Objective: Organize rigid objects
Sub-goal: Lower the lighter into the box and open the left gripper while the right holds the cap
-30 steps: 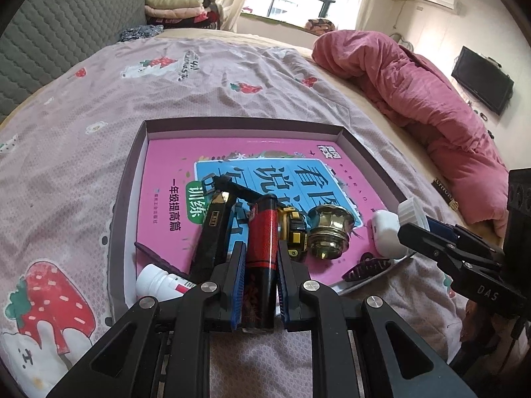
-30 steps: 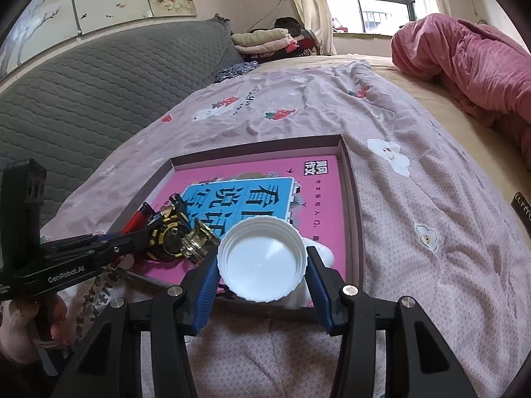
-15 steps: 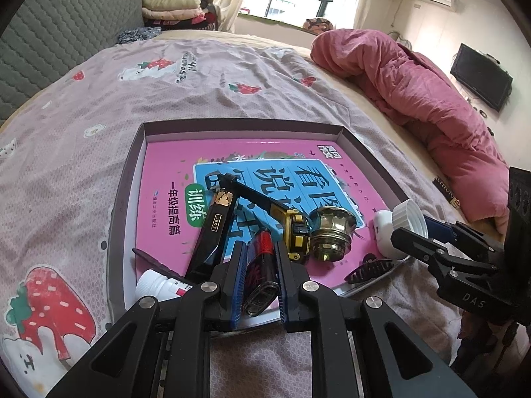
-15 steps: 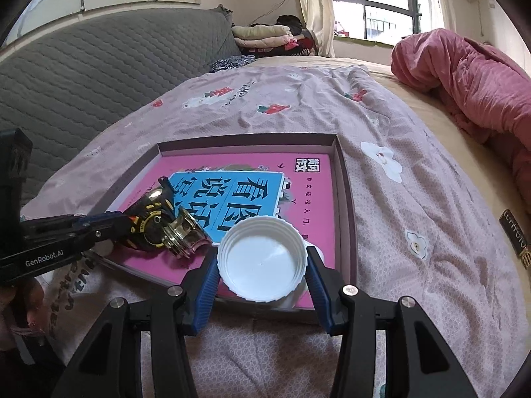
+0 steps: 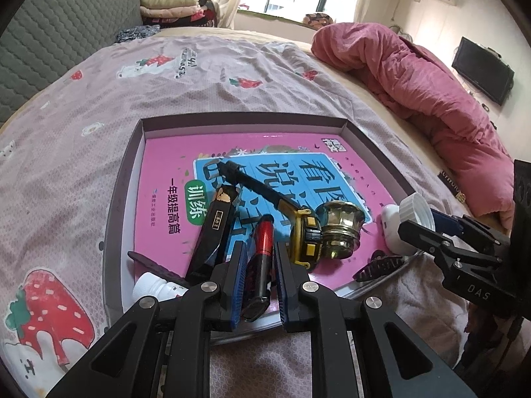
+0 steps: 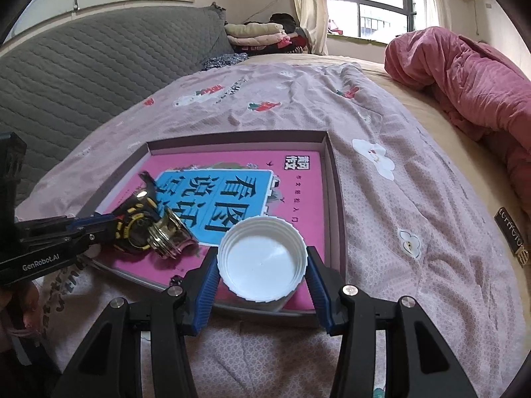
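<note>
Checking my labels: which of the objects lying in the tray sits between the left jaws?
The red-and-black cylinder. It alone lies between the left gripper's jaws; the tape measure, brass knob and black bar lie beside it.

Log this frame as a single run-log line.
left gripper: jaws around red-black tube, in tray | right gripper: holding white cap above tray corner

Daylit window (image 6: 368, 3), grey headboard (image 6: 99, 56), wall television (image 5: 483, 70)

A red-and-black cylinder (image 5: 262, 262) is seen lying on the pink book (image 5: 166, 179) in the shallow tray (image 5: 122, 179), beside a black bar (image 5: 214, 229), a yellow tape measure (image 5: 303, 235) and a brass knob (image 5: 341, 229). A white ribbed cap (image 6: 262, 258) is held upright above the tray's near edge.
</note>
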Tool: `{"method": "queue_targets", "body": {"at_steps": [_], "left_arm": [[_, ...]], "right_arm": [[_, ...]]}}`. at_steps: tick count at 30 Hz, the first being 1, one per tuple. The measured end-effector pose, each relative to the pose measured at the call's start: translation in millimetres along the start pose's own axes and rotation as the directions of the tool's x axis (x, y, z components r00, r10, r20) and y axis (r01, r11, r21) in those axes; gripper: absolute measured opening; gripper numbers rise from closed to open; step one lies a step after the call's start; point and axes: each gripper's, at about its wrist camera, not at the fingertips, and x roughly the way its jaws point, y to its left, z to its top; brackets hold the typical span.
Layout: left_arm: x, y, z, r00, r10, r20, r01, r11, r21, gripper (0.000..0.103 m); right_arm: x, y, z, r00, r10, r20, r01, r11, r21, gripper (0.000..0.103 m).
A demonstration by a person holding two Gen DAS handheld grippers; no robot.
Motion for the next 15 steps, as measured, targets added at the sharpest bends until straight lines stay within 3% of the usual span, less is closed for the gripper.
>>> {"method": "queue_targets", "body": {"at_steps": [15], "left_arm": [[1.0, 0.6, 0.6, 1.000, -0.001, 0.001, 0.001, 1.000, -0.002, 0.017]], "right_arm": [[2.5, 2.0, -2.8, 1.000, -0.024, -0.012, 0.023, 1.000, -0.009, 0.050]]}}
